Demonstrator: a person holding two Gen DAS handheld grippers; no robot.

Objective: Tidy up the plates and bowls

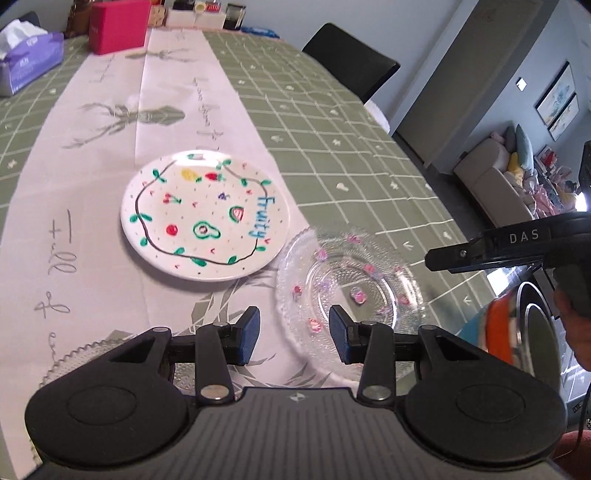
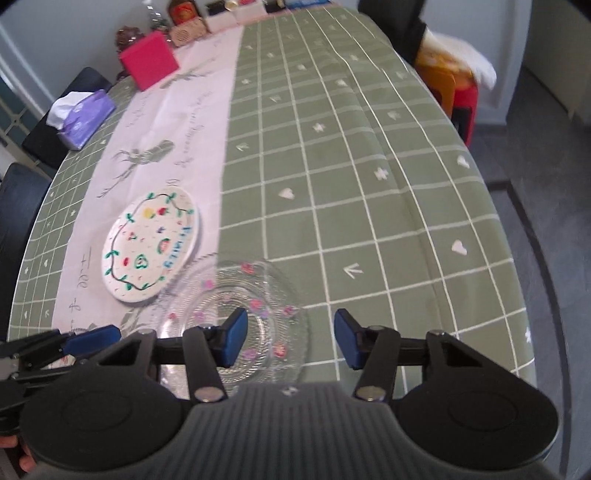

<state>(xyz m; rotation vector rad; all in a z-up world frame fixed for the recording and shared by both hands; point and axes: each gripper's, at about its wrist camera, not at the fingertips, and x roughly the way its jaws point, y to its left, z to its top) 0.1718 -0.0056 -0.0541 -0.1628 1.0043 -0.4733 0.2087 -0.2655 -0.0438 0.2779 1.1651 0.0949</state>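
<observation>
Plates are the matter here: a white painted plate (image 1: 205,216) with fruit drawings sits on the pale runner (image 1: 110,122), and a clear glass plate (image 1: 351,295) with pink flowers lies just to its right and nearer, their rims close or barely overlapping; which, I cannot tell. A third textured glass rim (image 1: 74,360) peeks out at the near left, mostly hidden under the tool.

Both tools hover empty. The left gripper (image 1: 293,338) has its jaws partly apart with nothing between them, above the near left rim of the glass plate. The right gripper (image 2: 290,339) is likewise partly apart and empty, its left pad over the glass plate's centre.

Judging by this, the step is an approach to one plate, probably the glass one, for stacking. The next move calls for lowering a pad under a thin rim, which may slip on glass.

Open green cloth (image 2: 369,184) spreads far and right, with the table edge close on the right. A tissue box (image 1: 29,62) and pink box (image 1: 118,26) stand well apart at the far end.
</observation>
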